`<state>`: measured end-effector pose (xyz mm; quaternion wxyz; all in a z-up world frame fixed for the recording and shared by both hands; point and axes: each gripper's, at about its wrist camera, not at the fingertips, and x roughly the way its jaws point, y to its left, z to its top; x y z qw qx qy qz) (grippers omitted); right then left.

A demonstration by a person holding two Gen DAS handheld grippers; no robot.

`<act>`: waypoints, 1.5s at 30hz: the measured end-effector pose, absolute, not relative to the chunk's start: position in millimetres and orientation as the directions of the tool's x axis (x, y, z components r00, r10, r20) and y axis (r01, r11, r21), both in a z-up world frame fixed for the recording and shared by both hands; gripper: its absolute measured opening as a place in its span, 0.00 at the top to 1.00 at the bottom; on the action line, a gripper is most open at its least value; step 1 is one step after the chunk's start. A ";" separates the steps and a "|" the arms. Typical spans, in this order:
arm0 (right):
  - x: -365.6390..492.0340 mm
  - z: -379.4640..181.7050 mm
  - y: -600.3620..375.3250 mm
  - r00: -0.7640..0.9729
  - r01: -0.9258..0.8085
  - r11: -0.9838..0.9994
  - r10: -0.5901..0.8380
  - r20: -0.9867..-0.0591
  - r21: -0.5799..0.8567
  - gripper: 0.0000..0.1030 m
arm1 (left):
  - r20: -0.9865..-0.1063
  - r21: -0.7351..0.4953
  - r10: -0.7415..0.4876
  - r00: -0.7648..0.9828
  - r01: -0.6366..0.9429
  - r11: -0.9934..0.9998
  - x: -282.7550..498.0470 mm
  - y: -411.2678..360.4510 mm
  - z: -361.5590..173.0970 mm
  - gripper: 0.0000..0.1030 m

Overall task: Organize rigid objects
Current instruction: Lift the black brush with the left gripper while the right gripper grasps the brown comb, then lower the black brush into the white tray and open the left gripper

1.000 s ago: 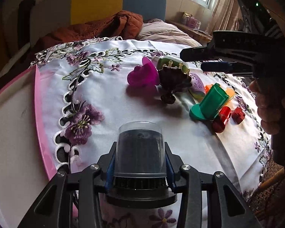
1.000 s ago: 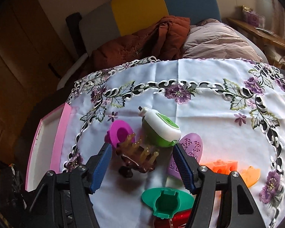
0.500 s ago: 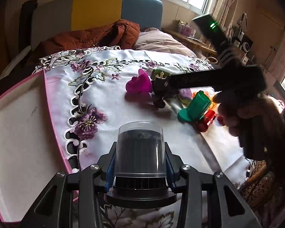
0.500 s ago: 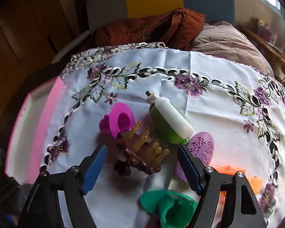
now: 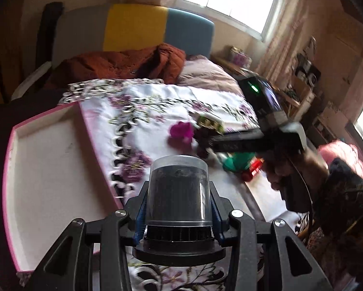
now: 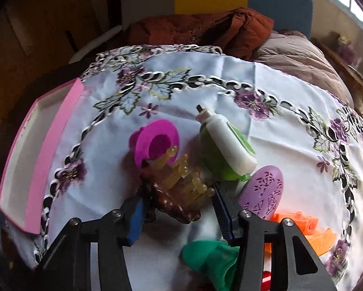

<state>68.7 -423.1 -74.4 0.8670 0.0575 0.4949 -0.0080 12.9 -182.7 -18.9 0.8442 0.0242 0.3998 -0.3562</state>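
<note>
My left gripper (image 5: 177, 208) is shut on a black cylinder with a clear cap (image 5: 179, 191), held above the table's near edge beside the pink-rimmed white tray (image 5: 48, 169). In the right wrist view a brown massage brush with amber teeth (image 6: 179, 189) lies between the blue pads (image 6: 135, 218) of my right gripper (image 6: 179, 208). Its jaws are closing, and both pads touch the brush's sides. The left wrist view shows the right gripper (image 5: 205, 143) low over the toy pile, with a hand behind it.
Around the brush lie a magenta cup (image 6: 157, 143), a green-and-white bottle (image 6: 227, 150), a purple oval (image 6: 264, 194), orange pieces (image 6: 300, 225), a green cup (image 6: 210, 262) and a red piece (image 6: 266, 278). The pink tray (image 6: 50, 155) sits at the left table edge. Bedding lies behind.
My left gripper rose and drew back with the cylinder, so more of the tray shows. My right gripper sank over the brown brush and its jaws narrowed onto it.
</note>
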 end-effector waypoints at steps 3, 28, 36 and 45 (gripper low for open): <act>68.3 -76.2 -420.7 0.498 0.067 0.994 0.038 -0.866 0.082 0.50 | -0.696 -0.243 -0.549 0.463 0.567 0.787 25.9 -163.0 -16.4 0.58; 70.0 -77.7 -419.2 0.490 0.060 0.997 0.004 -0.872 0.038 0.50 | -0.820 -0.202 -0.309 0.481 0.262 0.944 217.7 -56.6 -69.2 0.58; 70.0 -78.3 -419.3 0.491 0.059 0.997 0.007 -0.871 0.041 0.50 | -0.855 -0.138 -0.228 0.465 0.220 0.966 237.9 -61.6 -84.1 0.58; 69.4 -78.8 -419.0 0.492 0.059 0.998 0.003 -0.871 0.037 0.50 | -0.827 -0.155 -0.216 0.519 0.159 0.975 215.4 -37.0 -62.9 0.49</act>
